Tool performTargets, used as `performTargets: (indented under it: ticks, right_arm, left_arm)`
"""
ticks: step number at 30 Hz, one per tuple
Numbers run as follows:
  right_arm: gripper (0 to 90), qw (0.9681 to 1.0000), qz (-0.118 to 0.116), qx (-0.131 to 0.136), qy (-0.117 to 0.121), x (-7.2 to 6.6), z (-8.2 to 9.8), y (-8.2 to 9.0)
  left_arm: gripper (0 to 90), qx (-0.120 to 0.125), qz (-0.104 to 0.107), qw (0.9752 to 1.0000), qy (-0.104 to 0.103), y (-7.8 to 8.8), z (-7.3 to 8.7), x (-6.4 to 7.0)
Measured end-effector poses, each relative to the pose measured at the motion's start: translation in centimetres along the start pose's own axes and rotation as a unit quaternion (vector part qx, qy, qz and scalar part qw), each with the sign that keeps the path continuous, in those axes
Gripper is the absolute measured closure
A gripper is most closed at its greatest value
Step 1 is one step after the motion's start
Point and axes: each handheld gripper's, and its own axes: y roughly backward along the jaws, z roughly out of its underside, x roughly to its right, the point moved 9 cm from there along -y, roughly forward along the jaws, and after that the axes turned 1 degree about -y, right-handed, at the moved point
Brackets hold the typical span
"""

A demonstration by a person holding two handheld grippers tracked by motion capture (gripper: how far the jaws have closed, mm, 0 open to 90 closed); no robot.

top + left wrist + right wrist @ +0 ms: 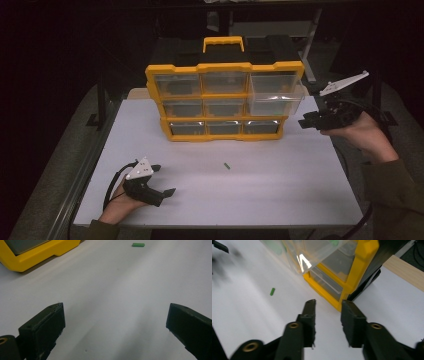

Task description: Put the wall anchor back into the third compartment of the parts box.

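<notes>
Two grippers: each held in one of the person's hands, well apart, at opposite sides of the white table [280, 195].
Left gripper [165, 181]: low at the near-left part of the table in the high view; jaws stand wide apart with bare tabletop between them, nothing held.
Right gripper [304, 123]: off the right end of the organiser, held above the table edge; jaws parted by a narrow gap, nothing between the pads. Whether it touches the organiser cannot be told.
Organiser [225, 100]: yellow-framed drawer box with a black body and yellow handle, three rows of three clear drawers, standing at the far middle of the table.
Pulled drawer [277, 100]: right column, drawn out toward the person past the frame; in the high view, middle row or top row cannot be told. In the right gripper view its clear front is cut off at the top edge, and green blurs show through it, too smeared to identify.
Green piece [226, 165]: small, flat on the table in front of the organiser, between the two grippers, touching neither. Its exact kind is too small to make out.
Surroundings: dark beyond the table, little legible.
</notes>
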Motion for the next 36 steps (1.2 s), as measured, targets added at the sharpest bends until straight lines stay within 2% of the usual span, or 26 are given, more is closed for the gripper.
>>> performTargets:
  ticks: [2, 6, 11, 12, 17, 23, 30, 36]
  right_arm:
    - [57.2, 1.0, -0.006, -0.004, -0.006, -0.4, 0.5, -0.5]
    - [48.7, 0.9999, -0.009, 0.005, 0.004, -0.7, 1.2, -1.6]
    - [40.2, 0.9999, -0.009, 0.009, 0.003, -1.7, 2.3, -3.3]
    - [38.9, 0.9997, -0.007, 0.016, 0.015, -1.7, 2.4, -3.7]
    - [35.4, 0.9998, -0.016, 0.003, 0.01, -3.3, 3.7, -5.8]
    - [32.8, 0.9993, -0.025, -0.003, 0.028, -5.3, 4.7, -8.4]
    - [31.6, 0.998, -0.052, -0.01, 0.036, -8.2, 4.9, -11.2]
    - [31.9, 0.9959, -0.07, -0.019, 0.053, -10.1, 4.5, -13.6]
  left_arm:
    - [2.3, 0.002, 0.0, 1.0, 0.002, 0.0, 0.0, 0.0]
    - [2.3, 0.0, 0.0, 1.0, 0.0, 0.0, 0.0, 0.0]
    - [2.3, 0.0, 0.001, 1.0, -0.001, 0.0, 0.0, 0.0]
    - [2.3, 0.0, 0.002, 1.0, 0.001, 0.0, 0.0, 0.1]
    - [2.3, -0.002, 0.001, 1.0, 0.0, 0.0, 0.0, 0.0]
    - [2.3, 0.0, 0.003, 1.0, 0.003, 0.0, 0.0, 0.2]
    - [2.3, 0.001, 0.003, 1.0, 0.002, 0.0, 0.0, 0.1]
    - [2.3, 0.001, 0.005, 1.0, 0.001, -0.1, -0.1, 0.2]
